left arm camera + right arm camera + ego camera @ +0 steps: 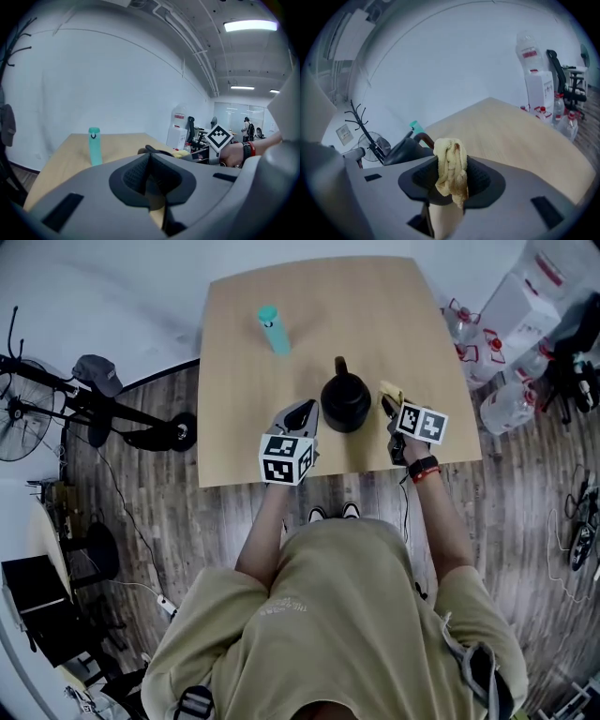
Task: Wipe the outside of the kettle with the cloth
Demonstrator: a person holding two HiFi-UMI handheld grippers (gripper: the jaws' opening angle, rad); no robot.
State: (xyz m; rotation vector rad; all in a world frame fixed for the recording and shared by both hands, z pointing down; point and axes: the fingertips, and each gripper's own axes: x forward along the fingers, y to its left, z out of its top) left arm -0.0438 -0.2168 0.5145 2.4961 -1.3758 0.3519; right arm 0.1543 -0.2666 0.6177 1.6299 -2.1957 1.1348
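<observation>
A black kettle (pixel 345 401) stands on the wooden table (pixel 244 427), near its front edge; its handle (pixel 154 150) shows in the left gripper view and its dark body (pixel 404 148) in the right gripper view. My right gripper (pixel 386 407) is just right of the kettle, shut on a crumpled yellow cloth (pixel 451 171), which also shows by the kettle as a yellow cloth (pixel 391 390). My left gripper (pixel 307 411) sits just left of the kettle, jaws together with nothing between them (pixel 149 161). Whether either gripper touches the kettle is unclear.
A teal bottle (pixel 272 329) stands upright at the table's back left. Water bottles and large jugs (pixel 511 409) crowd the floor right of the table. A fan (pixel 19 423) and a black stand (pixel 141 427) are on the left. My feet are at the table's front edge.
</observation>
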